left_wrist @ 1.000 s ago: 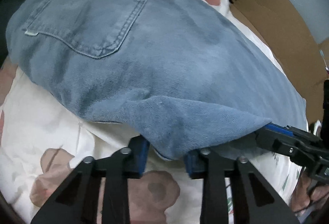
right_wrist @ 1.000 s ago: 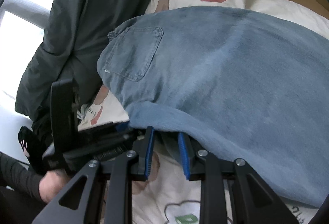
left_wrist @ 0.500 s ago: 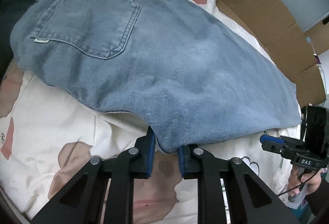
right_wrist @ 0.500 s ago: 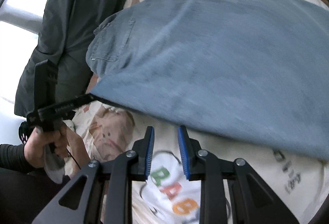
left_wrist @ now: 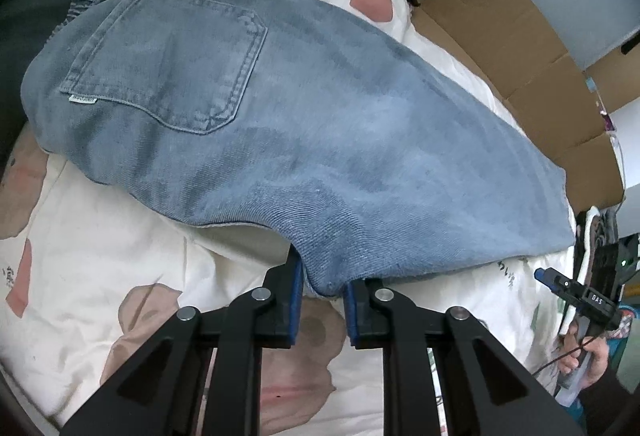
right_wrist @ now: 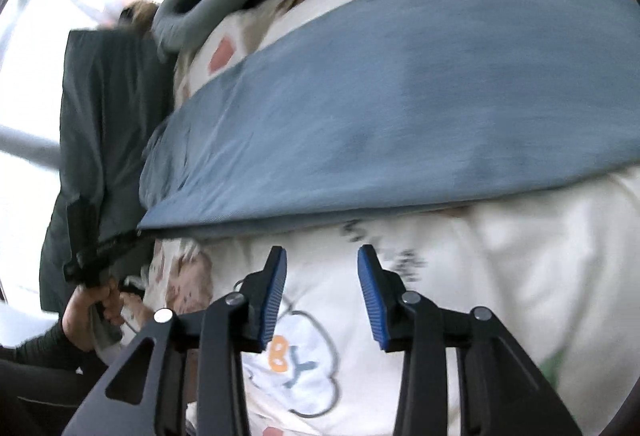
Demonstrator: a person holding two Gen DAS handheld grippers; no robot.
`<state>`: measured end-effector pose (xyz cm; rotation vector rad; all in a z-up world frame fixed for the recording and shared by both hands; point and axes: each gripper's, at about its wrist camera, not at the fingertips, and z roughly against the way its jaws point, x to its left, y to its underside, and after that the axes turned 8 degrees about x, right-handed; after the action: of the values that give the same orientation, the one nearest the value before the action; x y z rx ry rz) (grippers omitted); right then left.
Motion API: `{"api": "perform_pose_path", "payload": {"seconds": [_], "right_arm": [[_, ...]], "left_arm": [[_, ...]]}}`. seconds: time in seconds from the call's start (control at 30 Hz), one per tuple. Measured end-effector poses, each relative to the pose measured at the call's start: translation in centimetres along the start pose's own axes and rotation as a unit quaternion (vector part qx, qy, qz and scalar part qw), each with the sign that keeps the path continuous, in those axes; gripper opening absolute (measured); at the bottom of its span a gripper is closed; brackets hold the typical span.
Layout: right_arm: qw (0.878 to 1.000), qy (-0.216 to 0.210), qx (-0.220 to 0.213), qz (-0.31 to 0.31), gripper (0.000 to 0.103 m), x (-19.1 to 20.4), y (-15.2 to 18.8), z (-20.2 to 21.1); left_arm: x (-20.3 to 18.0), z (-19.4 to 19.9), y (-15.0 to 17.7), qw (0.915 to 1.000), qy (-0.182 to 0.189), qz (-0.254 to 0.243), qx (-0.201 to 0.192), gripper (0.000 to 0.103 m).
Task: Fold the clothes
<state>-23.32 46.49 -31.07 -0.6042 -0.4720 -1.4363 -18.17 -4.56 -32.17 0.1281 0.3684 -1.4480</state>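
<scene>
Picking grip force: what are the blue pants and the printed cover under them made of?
Blue pants: looks like washed denim, matte, with visible twill ribbing and stitched pocket seams. Printed cover: apparently soft woven cotton, matte and creased; exact fibre unclear.

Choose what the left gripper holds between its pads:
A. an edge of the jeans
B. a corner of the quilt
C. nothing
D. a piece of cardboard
A: in the left wrist view the blue pads of the left gripper pinch the near edge of the jeans, which lie spread on the quilt.
</scene>
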Motion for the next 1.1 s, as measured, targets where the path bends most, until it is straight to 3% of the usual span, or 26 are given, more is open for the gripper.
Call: {"api": "perform_pose_path", "payload": {"seconds": [0.07, 0.5, 0.8, 1.1], "right_arm": [[1.000, 0.005, -0.017, -0.019, 0.051, -1.7, -0.1, 1.3], [0.979, 0.054, -0.131, -0.148, 0.054, -12.2, -1.2, 9.0], [0.964, 0.095, -0.162, -0.187, 0.054, -16.7, -1.5, 11.3], [0.963, 0.105, -0.171, -0.182, 0.054, -18.5, -2.1, 10.9]], "left_arm": [[-0.1, 0.4, -0.2, 1.0000, 0.002, 0.003, -0.003, 0.017], [-0.5, 0.7, -0.4, 1.0000, 0.002, 0.008, -0.002, 0.017], [-0.3, 0.7, -0.5, 0.9999, 0.008, 0.009, -0.002, 0.017], [-0.3, 0.9, -0.5, 0.9999, 0.008, 0.010, -0.001, 0.017]]}}
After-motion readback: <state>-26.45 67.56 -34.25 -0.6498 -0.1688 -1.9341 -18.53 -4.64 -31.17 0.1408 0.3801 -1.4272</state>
